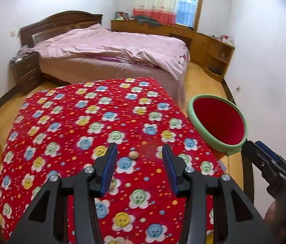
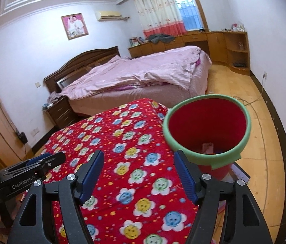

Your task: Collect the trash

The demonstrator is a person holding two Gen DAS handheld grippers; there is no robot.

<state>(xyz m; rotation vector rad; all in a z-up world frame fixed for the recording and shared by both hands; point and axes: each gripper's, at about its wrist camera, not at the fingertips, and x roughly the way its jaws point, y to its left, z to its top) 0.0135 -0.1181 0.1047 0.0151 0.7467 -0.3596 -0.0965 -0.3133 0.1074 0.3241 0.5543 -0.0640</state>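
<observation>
The bench (image 1: 65, 122), draped in a red cloth printed with smiley flowers, fills the space ahead of and beneath both tools. At its far right corner, ahead and right of the left hand-held gripper (image 1: 139, 152) and just ahead of the right hand-held gripper (image 2: 138, 162), is a red bin (image 2: 207, 130) with a green foam rim. It sits at the bench edge, probably so that scraps can be dropped in with a short reach. In the right wrist view, pink paper scraps (image 2: 207, 147) lie at its bottom, so some collecting seems done.

The left hand-held gripper hangs over the cloth with its jaws wide and nothing between them. The right one is likewise spread wide and empty, its fingers pointing toward the bin.

A small, pale, rounded scrap (image 1: 133, 155), perhaps a nutshell or crumpled wad, lies on the cloth just ahead of the left jaws and between their tips. That alignment suggests it is the next pick.
</observation>
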